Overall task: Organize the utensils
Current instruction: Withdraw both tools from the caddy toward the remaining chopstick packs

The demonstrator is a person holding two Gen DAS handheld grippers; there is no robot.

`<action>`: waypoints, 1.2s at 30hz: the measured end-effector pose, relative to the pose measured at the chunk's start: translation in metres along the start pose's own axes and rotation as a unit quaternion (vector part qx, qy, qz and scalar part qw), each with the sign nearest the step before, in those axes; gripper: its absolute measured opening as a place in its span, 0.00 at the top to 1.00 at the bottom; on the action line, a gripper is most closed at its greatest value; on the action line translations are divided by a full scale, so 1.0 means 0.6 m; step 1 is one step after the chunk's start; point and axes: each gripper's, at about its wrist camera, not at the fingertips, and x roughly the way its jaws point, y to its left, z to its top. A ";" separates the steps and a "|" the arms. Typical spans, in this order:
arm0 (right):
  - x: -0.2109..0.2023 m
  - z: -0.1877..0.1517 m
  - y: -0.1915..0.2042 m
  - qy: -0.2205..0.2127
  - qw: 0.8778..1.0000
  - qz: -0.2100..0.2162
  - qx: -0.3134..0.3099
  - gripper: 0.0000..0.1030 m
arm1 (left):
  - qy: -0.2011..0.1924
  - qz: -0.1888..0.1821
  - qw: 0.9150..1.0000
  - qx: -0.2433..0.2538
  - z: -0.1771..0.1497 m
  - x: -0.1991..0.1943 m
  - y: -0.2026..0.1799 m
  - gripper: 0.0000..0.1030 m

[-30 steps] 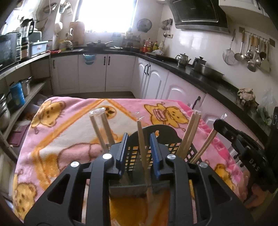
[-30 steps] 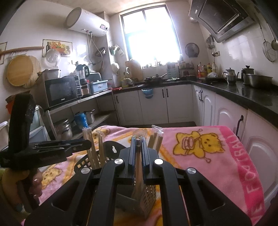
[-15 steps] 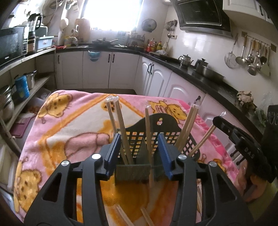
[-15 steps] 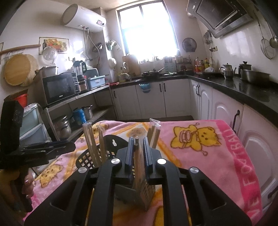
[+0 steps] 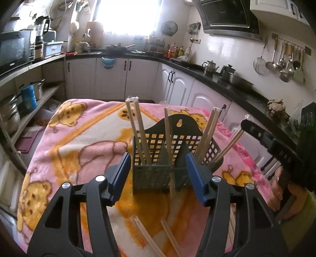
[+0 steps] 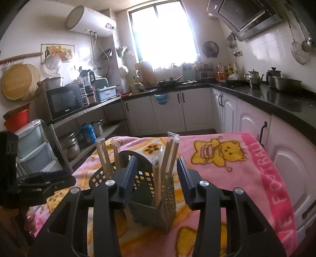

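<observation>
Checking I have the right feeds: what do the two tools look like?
Both match. The left tool and right tool each have black plastic frames with cut-out openings, silver round screws at the joints, and flat blue pads lining the fingers. The right tool's side shows white lettering. No cables or sleeves visible.

Home kitchen — range hood point(image 5: 227, 17), cabinets point(image 6: 169, 110), hanging ladles point(image 5: 282, 59).

Left tongs point(image 5: 158, 174) spread wide just before the dark basket point(image 5: 173, 142) holding upright chopsticks point(image 5: 138, 128), loose chopsticks point(image 5: 150, 237) on blanket point(image 5: 79, 138) nearer the camera.
</observation>
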 end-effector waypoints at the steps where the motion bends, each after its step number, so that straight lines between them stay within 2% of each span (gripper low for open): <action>1: -0.003 0.000 0.000 0.000 1.000 -0.002 0.001 0.59 | -0.001 0.003 1.000 -0.003 -0.004 -0.004 0.001 0.41; 5: -0.021 -0.004 0.004 -0.002 1.000 -0.018 0.002 0.52 | 0.000 0.011 1.000 -0.010 -0.017 -0.016 0.001 0.28; 7: -0.029 -0.009 0.004 0.001 1.000 -0.021 0.003 0.50 | 0.002 0.014 1.000 -0.010 -0.026 -0.022 0.001 0.19; 12: -0.048 -0.028 0.003 0.015 0.999 -0.029 0.007 0.46 | 0.009 0.021 1.000 -0.005 -0.050 -0.027 -0.003 0.11; 23: -0.064 -0.087 0.008 0.059 0.997 -0.047 0.007 0.45 | 0.019 0.012 1.000 -0.009 -0.094 -0.039 -0.009 0.11; 36: -0.076 -0.131 0.018 0.088 0.995 -0.048 -0.003 0.45 | 0.024 0.023 0.999 0.001 -0.128 -0.053 -0.016 0.11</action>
